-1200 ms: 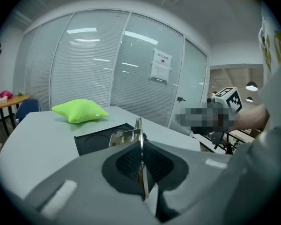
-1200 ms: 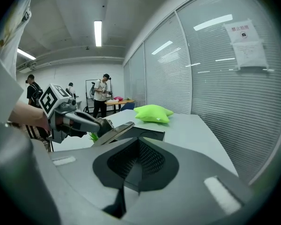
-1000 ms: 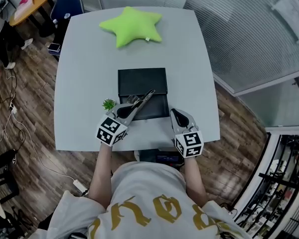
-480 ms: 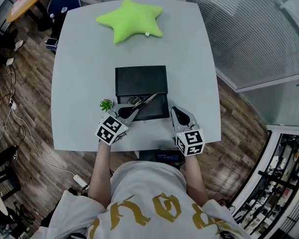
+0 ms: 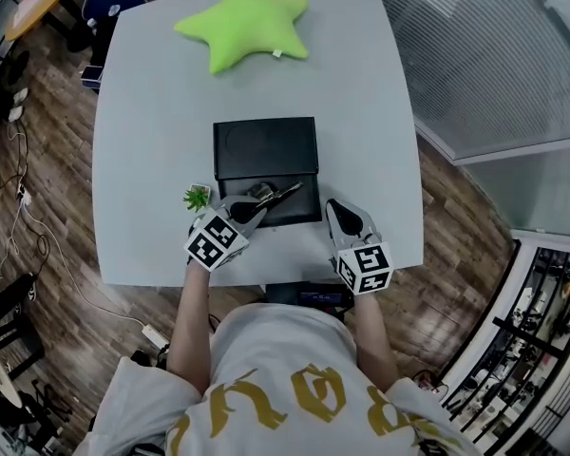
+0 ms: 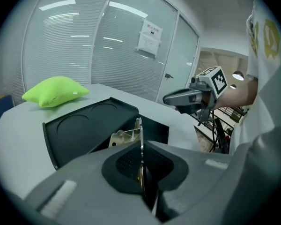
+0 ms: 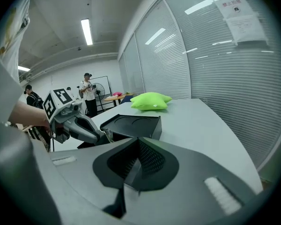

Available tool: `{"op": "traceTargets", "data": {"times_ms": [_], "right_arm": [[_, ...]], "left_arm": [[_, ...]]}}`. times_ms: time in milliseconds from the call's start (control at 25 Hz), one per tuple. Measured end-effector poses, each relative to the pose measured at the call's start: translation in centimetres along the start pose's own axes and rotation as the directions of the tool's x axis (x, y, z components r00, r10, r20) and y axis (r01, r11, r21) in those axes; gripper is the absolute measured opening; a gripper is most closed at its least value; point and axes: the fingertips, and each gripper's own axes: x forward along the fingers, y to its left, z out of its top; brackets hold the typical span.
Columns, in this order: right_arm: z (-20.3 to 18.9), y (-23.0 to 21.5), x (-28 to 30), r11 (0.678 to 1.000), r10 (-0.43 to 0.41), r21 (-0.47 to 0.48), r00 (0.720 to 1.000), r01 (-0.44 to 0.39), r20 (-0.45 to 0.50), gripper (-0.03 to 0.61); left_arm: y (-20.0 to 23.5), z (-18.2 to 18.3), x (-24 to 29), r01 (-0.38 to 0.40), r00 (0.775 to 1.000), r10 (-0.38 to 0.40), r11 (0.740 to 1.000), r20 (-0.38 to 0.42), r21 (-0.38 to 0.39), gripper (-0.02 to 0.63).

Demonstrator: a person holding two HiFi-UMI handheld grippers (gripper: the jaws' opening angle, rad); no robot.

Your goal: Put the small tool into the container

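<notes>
The black container point(image 5: 266, 146) lies open mid-table, its lid point(image 6: 84, 128) folded away from me and its tray point(image 5: 299, 209) nearest me. My left gripper point(image 5: 250, 207) is shut on a thin metal tool point(image 5: 283, 194), which points right over the tray. In the left gripper view the tool point(image 6: 140, 139) shows edge-on between the closed jaws point(image 6: 141, 149). A pale metal piece point(image 6: 123, 137) lies inside the tray. My right gripper point(image 5: 340, 213) rests just right of the container, shut with nothing in it point(image 7: 138, 158). In the right gripper view the left gripper point(image 7: 79, 123) shows beside the container point(image 7: 131, 124).
A green star pillow point(image 5: 242, 25) lies at the table's far side. A small potted plant point(image 5: 197, 197) stands just left of the left gripper. The table's near edge point(image 5: 266, 278) is close behind both grippers. People stand in the far background point(image 7: 88, 95).
The tool in my left gripper has tipped lower and flatter over the container's tray. The right gripper has barely moved.
</notes>
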Motion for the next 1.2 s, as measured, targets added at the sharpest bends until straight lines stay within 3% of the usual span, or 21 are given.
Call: {"op": "traceTargets", "data": {"times_ms": [480, 760, 920, 1040, 1200], "right_arm": [[-0.5, -0.5, 1.1, 1.000, -0.002, 0.014, 1.000, 0.002, -0.028, 0.023], [-0.9, -1.1, 1.3, 1.000, -0.003, 0.023, 0.999, 0.004, -0.043, 0.023], [-1.1, -1.1, 2.0, 1.000, 0.000, 0.023, 0.999, 0.002, -0.050, 0.023], [-1.3, -1.3, 2.2, 1.000, -0.002, 0.024, 0.998, 0.004, -0.057, 0.023], [-1.0, -1.5, 2.4, 1.000, 0.000, 0.022, 0.998, 0.001, -0.057, 0.023]], "left_arm": [[0.2, -1.6, 2.6, 0.104, 0.984, -0.096, 0.993, -0.147, 0.047, 0.004], [-0.5, -2.1, 4.0, 0.183, 0.964, -0.175, 0.983, -0.202, 0.021, 0.006], [-0.1, -2.2, 4.6, 0.209, 0.953, -0.213, 0.977, -0.214, -0.038, 0.007], [0.5, -2.1, 5.4, 0.186, 0.953, -0.197, 0.980, -0.231, -0.065, 0.021], [1.2, -2.6, 6.7, 0.125, 0.951, -0.125, 0.992, -0.282, -0.019, 0.089]]}}
